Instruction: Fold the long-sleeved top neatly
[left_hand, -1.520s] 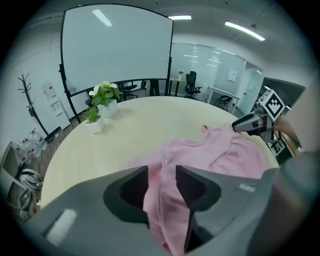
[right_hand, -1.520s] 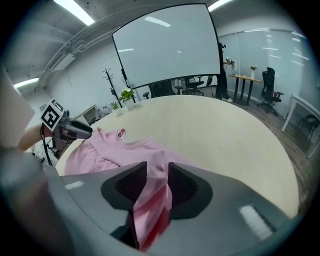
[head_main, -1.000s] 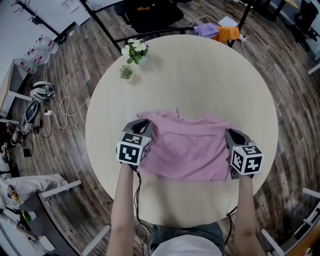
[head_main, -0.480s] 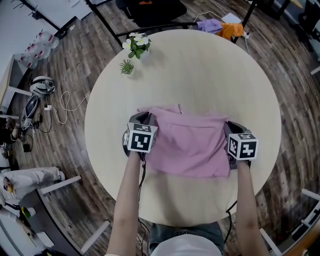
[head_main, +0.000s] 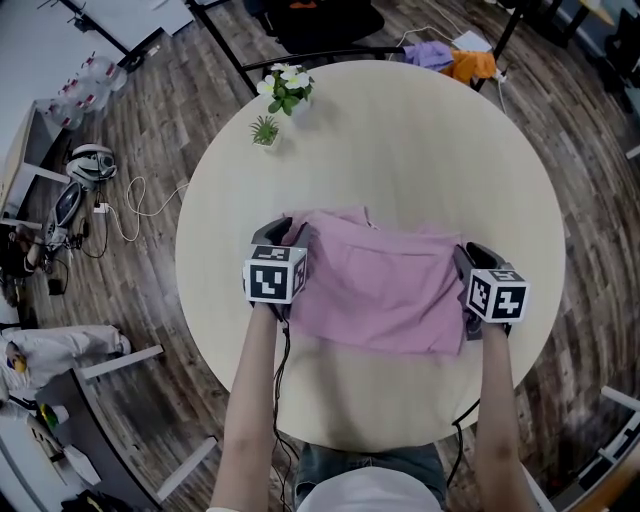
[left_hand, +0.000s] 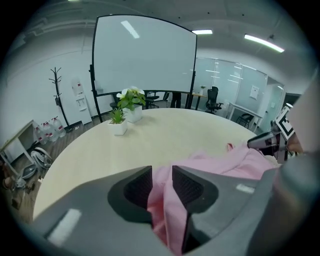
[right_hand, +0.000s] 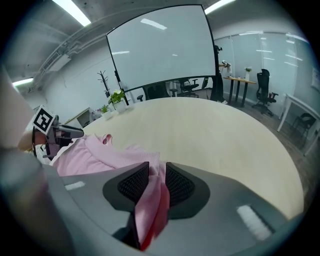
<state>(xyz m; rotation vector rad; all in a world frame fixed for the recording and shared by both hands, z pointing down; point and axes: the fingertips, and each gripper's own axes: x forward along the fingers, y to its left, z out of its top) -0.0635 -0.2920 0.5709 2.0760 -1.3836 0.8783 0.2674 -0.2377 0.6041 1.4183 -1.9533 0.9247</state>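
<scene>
A pink long-sleeved top (head_main: 375, 285) lies partly folded on the round beige table (head_main: 420, 150), near its front half. My left gripper (head_main: 283, 236) is shut on the top's left edge; pink cloth (left_hand: 162, 192) runs between its jaws. My right gripper (head_main: 470, 258) is shut on the top's right edge, with a pinched fold of cloth (right_hand: 155, 197) hanging between its jaws. Each gripper view shows the other gripper across the garment: the right gripper (left_hand: 267, 142) and the left gripper (right_hand: 62, 132). The collar (head_main: 365, 220) points away from me.
Two small potted plants (head_main: 285, 88) (head_main: 265, 130) stand at the table's far left edge. Purple and orange cloths (head_main: 455, 62) lie on the floor beyond the table. Cables and gear (head_main: 85, 190) sit on the wooden floor at left.
The top has bunched narrower and its near part has shifted away from me as both grippers moved slightly forward, still holding the two side edges.
</scene>
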